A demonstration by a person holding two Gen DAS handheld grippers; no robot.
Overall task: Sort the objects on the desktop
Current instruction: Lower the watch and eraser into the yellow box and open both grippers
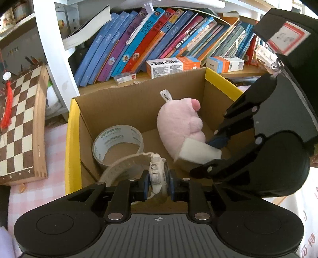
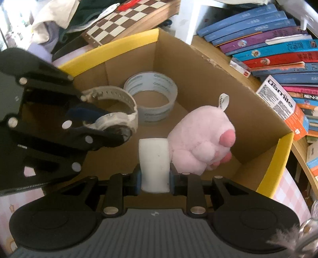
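An open cardboard box (image 1: 72, 139) (image 2: 282, 152) with a yellow rim holds a roll of tape (image 1: 111, 135) (image 2: 157, 113) and a pink plush toy (image 1: 178, 127) (image 2: 198, 142). My left gripper (image 1: 159, 178) (image 2: 111, 123) is shut on a white wristwatch (image 1: 157, 172) (image 2: 119, 117), gripped at its case, with the strap looping off to one side above the box's floor. My right gripper (image 2: 155, 178) (image 1: 206, 152) is shut on a white soft block (image 2: 154, 158) (image 1: 200, 151), which sits low inside the box and touches the plush toy.
A folded chessboard (image 1: 17, 123) (image 2: 127, 17) lies beside the box on a pink checked cloth (image 1: 53, 148). Behind the box, a shelf carries leaning books (image 1: 159, 35) (image 2: 268, 39) and small cartons (image 1: 165, 66) (image 2: 278, 99). Clothes (image 2: 55, 15) are piled past the chessboard.
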